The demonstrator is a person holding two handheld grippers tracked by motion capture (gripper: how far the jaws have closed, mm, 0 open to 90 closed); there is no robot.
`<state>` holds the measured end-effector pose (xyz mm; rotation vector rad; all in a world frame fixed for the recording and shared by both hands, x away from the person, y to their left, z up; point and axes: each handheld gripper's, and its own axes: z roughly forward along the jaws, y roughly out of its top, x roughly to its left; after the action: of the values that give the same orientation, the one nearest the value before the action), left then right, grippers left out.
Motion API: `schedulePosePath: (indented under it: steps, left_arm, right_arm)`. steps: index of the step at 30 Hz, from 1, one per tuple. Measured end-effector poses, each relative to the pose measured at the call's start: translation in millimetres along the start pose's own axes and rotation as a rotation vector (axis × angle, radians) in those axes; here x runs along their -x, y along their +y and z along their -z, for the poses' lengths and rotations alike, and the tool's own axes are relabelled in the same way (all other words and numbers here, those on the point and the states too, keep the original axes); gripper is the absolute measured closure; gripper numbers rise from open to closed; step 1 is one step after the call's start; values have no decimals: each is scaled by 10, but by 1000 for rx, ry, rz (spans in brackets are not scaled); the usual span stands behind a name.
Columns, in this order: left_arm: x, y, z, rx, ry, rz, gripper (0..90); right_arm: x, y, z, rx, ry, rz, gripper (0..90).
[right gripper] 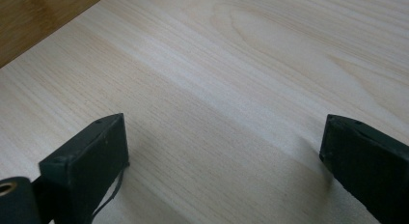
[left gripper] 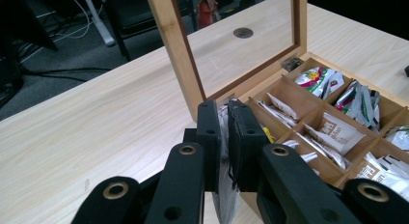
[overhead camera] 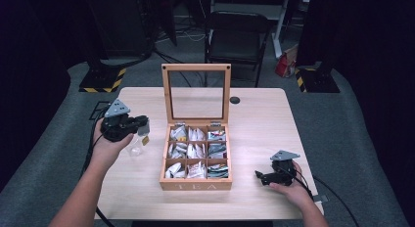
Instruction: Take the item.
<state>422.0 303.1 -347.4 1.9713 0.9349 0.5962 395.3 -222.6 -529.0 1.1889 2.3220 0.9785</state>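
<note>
Lowest in the high view, the person's right gripper rests on the bare table at the lower right of the frame. In its own view its jaws stand wide apart with nothing but pale wood between them.

A little farther up, at the left of the frame, the left gripper is held clear of the tabletop with its jaws pressed nearly together. From its own view I see a thin, clear-wrapped tea bag pinched between the pads; in the high view the packet hangs down from the jaw tips, long axis roughly vertical, with a small yellow tag beside it.

Just right of that hand sits the wooden tea box, its nine compartments packed with sachets, and beyond it the glass lid standing upright at the far edge.

The bag hangs to the left of the box's left wall, outside it. I'd judge the left hand is the one in play, since the right sits well apart on the other side.
</note>
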Motion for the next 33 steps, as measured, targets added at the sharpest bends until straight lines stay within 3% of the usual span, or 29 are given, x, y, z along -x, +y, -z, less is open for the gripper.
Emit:
schedulePosePath:
  steps: [33]
  left_arm:
    - [-327, -115, 129, -3, 71, 70, 840]
  right_arm:
    - [0, 0, 0, 0, 0, 0, 24]
